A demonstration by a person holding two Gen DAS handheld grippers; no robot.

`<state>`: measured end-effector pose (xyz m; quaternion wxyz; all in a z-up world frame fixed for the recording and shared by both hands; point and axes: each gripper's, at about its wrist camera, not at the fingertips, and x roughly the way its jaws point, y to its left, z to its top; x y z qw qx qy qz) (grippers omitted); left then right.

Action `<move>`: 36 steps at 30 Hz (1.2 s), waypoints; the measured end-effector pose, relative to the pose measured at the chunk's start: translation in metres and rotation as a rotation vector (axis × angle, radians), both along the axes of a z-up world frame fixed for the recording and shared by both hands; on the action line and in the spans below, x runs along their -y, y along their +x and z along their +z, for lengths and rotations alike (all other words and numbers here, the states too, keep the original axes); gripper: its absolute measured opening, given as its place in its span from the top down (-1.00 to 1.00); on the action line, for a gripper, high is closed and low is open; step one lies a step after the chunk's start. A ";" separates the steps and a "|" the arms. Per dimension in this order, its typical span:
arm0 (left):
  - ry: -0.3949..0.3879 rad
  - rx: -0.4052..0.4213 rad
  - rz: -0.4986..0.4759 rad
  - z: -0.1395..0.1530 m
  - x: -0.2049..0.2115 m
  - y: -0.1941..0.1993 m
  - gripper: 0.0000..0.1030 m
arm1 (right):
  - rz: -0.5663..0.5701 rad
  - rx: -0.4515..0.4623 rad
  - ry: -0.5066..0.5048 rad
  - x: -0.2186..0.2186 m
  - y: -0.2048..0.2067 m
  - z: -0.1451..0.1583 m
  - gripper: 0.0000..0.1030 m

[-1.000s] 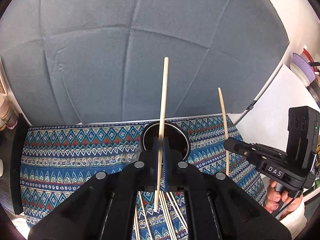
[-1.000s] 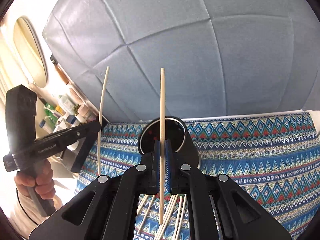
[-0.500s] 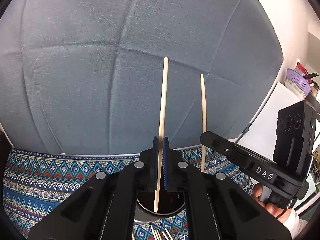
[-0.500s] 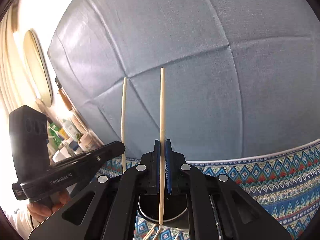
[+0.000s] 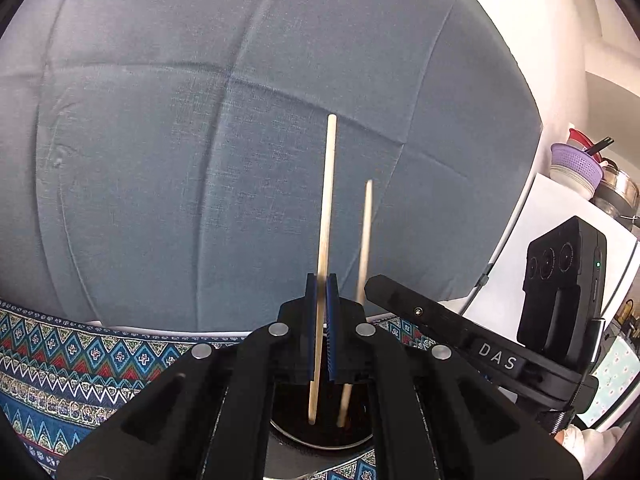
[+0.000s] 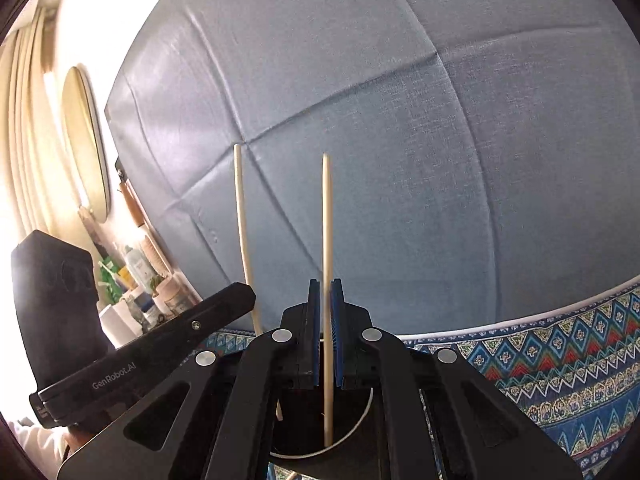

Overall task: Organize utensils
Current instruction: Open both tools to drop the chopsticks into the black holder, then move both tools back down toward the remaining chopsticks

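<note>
Hovering over the dark cup (image 5: 320, 436), left gripper (image 5: 321, 280) pinches one chopstick (image 5: 326, 208); right gripper (image 6: 325, 284) w/ pads slightly apart round another chopstick (image 6: 327, 240), grip unclear.

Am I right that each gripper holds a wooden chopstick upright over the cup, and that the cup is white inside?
Not quite: the cup is dark inside, as the left wrist view shows. Otherwise yes: the left gripper and right gripper each hold a chopstick upright over it.

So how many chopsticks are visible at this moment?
2. One chopstick is in the left gripper, the other chopstick is in the right gripper, both tips over the dark cup. Others may lie hidden below.
</note>
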<state>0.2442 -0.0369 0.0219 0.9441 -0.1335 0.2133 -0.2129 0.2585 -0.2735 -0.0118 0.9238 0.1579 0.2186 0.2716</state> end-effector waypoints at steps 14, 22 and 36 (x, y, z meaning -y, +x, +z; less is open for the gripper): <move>-0.032 -0.026 0.059 0.000 -0.024 -0.013 0.16 | -0.098 0.014 -0.083 0.027 -0.021 0.002 0.58; 0.019 -0.032 0.109 0.016 -0.031 -0.024 -0.33 | -0.144 -0.001 -0.117 0.044 -0.034 0.015 -0.23; 0.126 -0.170 0.146 0.026 -0.046 -0.033 -0.89 | -0.121 -0.090 -0.149 0.041 -0.042 0.036 -0.72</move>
